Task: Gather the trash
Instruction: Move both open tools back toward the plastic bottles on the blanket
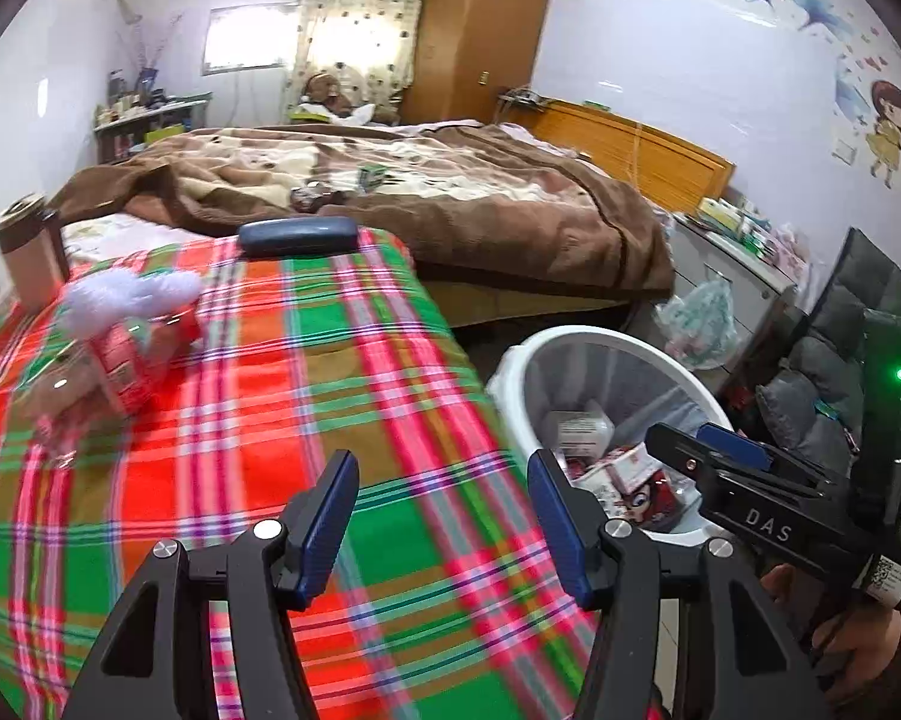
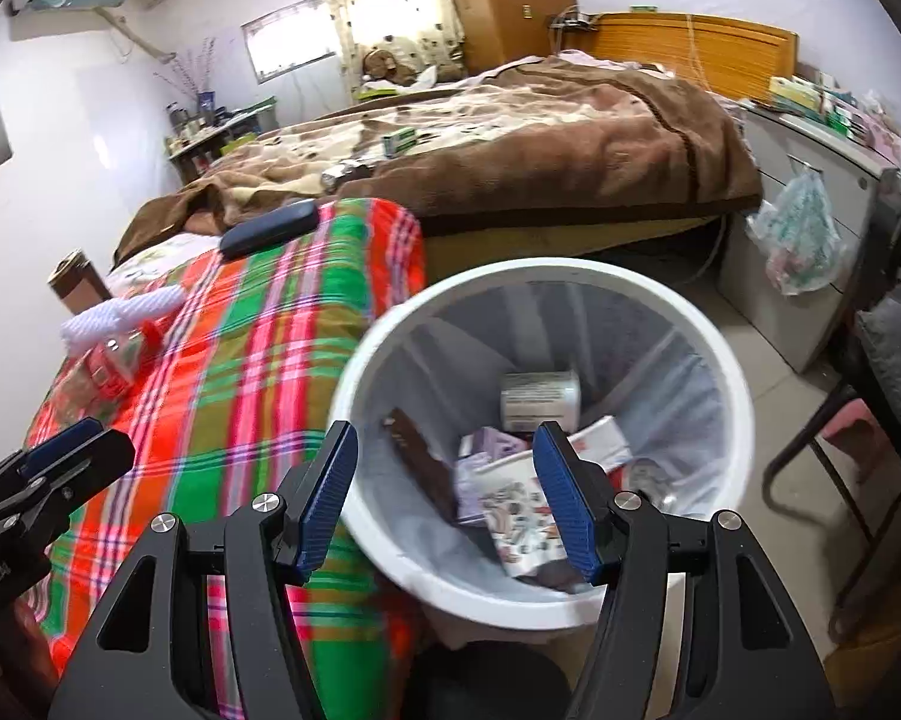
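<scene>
Both claws wide open, empty; right gripper (image 2: 444,495) over bin (image 2: 744,396). Next, I judge: left gripper (image 1: 444,519) reaches plastic wrapper (image 1: 120,360) at 10 o'clock.

Bright window (image 1: 243,39) glare, fisheye edges — blurred

Plaid cloth (image 1: 330,390) on the tabletop: woven, matt. Beside it, trash bin (image 2: 720,360): smooth white plastic, thin translucent liner, paper and card packaging inside. Beyond the cloth, blanket (image 1: 450,210): fuzzy brown fleece. Wardrobe (image 1: 480,30): glossy wood.
</scene>
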Available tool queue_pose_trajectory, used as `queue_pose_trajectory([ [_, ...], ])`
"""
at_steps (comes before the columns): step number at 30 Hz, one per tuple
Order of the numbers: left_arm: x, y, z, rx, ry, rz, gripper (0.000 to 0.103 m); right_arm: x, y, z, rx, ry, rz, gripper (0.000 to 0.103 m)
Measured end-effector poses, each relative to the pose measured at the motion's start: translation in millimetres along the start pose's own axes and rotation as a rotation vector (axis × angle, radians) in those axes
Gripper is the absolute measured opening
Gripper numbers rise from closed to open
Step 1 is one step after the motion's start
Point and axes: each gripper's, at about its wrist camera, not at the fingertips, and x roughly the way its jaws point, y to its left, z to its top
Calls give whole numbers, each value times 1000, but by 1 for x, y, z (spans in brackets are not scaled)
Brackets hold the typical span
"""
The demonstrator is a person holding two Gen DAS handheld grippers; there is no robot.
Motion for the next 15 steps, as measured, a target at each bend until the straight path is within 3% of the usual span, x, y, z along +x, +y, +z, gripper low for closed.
queue_pose_trajectory([
  [15, -38, 100, -8, -115, -47, 153, 58, 13, 66, 0, -100, 13, 81, 63],
])
